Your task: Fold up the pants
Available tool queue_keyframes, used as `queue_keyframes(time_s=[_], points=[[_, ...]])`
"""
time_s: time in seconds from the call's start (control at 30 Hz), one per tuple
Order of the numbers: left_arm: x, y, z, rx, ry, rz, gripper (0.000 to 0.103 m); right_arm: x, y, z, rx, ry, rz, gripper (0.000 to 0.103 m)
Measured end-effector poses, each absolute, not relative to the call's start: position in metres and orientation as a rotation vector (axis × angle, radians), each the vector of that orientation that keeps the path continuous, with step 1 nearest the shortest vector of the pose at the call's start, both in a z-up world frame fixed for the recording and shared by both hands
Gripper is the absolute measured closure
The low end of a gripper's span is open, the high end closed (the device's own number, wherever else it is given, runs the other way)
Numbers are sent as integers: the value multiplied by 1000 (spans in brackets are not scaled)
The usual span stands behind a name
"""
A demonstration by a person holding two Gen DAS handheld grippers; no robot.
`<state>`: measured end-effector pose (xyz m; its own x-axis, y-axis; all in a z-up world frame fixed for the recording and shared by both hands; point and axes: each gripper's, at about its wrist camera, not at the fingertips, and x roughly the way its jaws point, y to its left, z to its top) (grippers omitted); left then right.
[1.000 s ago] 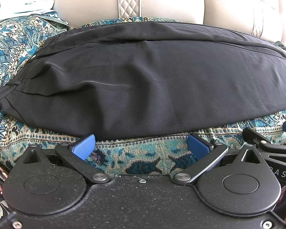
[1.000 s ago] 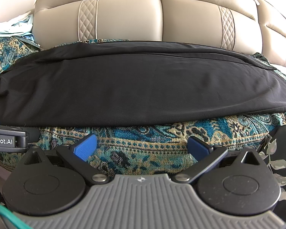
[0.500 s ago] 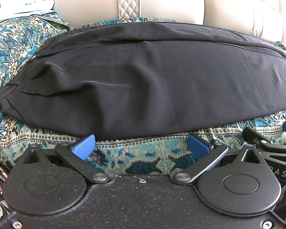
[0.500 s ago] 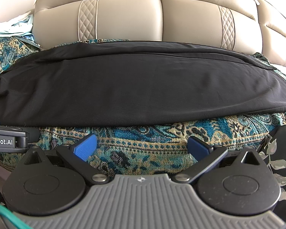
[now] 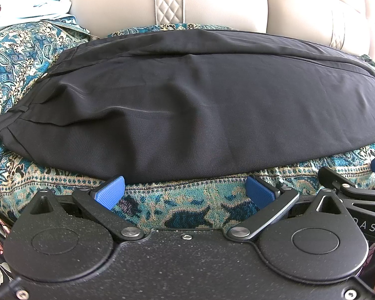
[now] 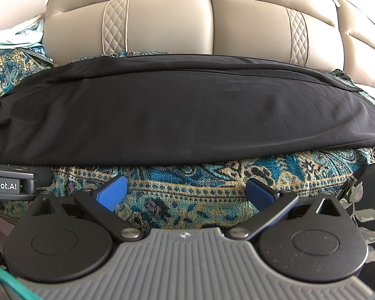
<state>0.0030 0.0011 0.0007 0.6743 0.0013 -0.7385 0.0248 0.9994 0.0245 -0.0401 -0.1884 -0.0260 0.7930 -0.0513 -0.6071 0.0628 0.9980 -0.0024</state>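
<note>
Black pants (image 5: 200,100) lie lengthwise across a sofa seat, one leg folded over the other, waistband at the left. In the right wrist view the same pants (image 6: 182,115) stretch from edge to edge, the leg ends toward the right. My left gripper (image 5: 185,191) is open, its blue pads just short of the pants' near edge, nothing between them. My right gripper (image 6: 185,191) is open too, a little back from the near edge, over the patterned cover. Each gripper shows at the side of the other's view.
A teal paisley throw (image 5: 182,207) covers the seat under the pants. The beige leather backrest (image 6: 212,30) rises right behind them. Light cloth (image 5: 37,12) is piled at the far left. Floral dark fabric (image 6: 362,200) of a person's clothing sits at the near right.
</note>
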Motion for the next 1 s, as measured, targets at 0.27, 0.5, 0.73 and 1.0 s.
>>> queue_keyframes(time_s=[0.27, 0.5, 0.73, 1.0], points=[[7, -2, 11, -14, 868, 49, 0, -44, -189, -29, 47, 666, -92, 0], [27, 29, 50, -51, 848, 20, 3, -49, -215, -16, 182, 654, -25, 0], [139, 99, 109, -185, 802, 149, 1, -1, -241, 28, 214, 570, 0, 0], [289, 169, 108, -325, 855, 362, 1, 108, -251, 73, 329, 591, 50, 0]])
